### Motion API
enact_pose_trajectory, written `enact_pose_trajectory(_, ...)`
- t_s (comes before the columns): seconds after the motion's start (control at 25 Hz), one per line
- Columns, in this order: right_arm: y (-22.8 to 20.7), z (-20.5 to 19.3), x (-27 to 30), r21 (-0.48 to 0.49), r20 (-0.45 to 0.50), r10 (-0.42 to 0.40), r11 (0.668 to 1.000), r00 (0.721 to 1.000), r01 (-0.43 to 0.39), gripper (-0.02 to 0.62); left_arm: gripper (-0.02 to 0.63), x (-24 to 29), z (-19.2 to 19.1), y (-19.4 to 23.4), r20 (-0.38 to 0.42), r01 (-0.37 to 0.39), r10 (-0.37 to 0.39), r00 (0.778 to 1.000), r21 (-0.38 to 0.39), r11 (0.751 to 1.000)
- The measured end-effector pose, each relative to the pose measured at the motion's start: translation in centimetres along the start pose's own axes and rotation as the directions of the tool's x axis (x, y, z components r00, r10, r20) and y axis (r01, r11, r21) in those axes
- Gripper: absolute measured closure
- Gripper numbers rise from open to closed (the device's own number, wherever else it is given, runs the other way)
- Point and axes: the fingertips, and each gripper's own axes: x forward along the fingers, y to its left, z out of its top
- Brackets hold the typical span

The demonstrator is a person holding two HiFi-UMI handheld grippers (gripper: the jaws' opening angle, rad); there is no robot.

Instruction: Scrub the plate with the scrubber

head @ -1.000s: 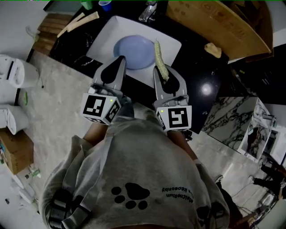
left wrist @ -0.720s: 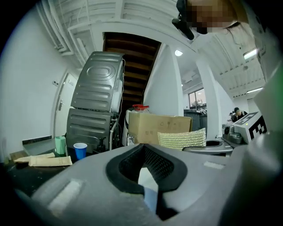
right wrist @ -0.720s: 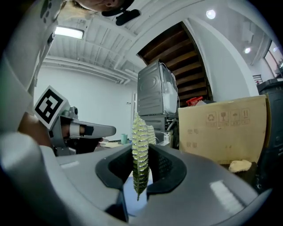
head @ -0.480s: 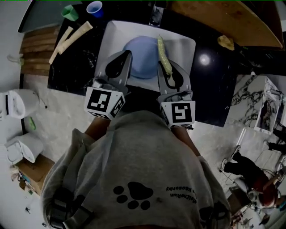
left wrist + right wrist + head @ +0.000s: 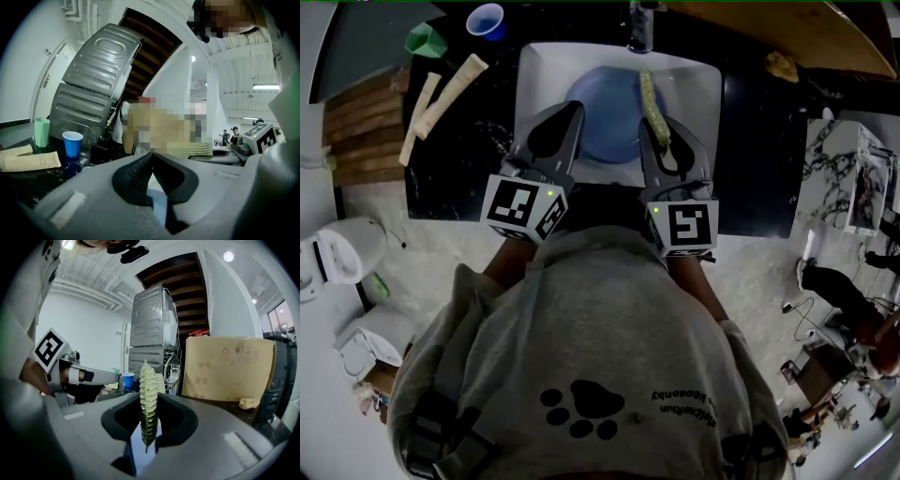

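left claw (image 5: 569, 112) pressed together, empty, by plate (image 5: 609, 127) in sink (image 5: 534, 70); right claw (image 5: 663, 141) clamped on scrubber (image 5: 651, 101).

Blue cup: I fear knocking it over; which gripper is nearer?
Left. The left gripper hangs over the left of the sink, toward the blue cup; the right gripper, clamping the scrubber, is across the plate.

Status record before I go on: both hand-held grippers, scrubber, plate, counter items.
left hand-held gripper: shut, empty, over the plate's left edge
right hand-held gripper: shut on the scrubber
scrubber: sticks out forward over the plate's right side; contact unclear
plate: blue, lying in the white sink
counter: blue cup and green cup, far left
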Motion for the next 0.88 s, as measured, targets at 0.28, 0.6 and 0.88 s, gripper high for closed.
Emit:
enact_pose_trajectory(0.28, 0.6, -1.2, 1.2, -0.007, -0.074, -0.022, 1.0, 0.997, 0.021, 0.522, 0.603, 0.9, -3.0, 2.3, -0.057, 0.014, -0.018, 0.998, -0.078, 0.997)
enact_pose_trajectory(0.6, 1.2, -2.6, 3.5, -0.02, -0.122, 0.027, 0.999, 0.992, -0.029, 0.522, 0.603, 2.0, -5.7, 4.4, -0.128, -0.013, -0.004, 0.992, -0.127, 0.992)
enact_pose_trajectory(0.88, 1.3, -4.5, 5.7, -0.023, -0.171, 0.069, 0.997, 0.983, -0.075, 0.522, 0.603, 2.8, -8.7, 6.3, -0.215, -0.083, 0.045, 0.976, -0.17, 0.982)
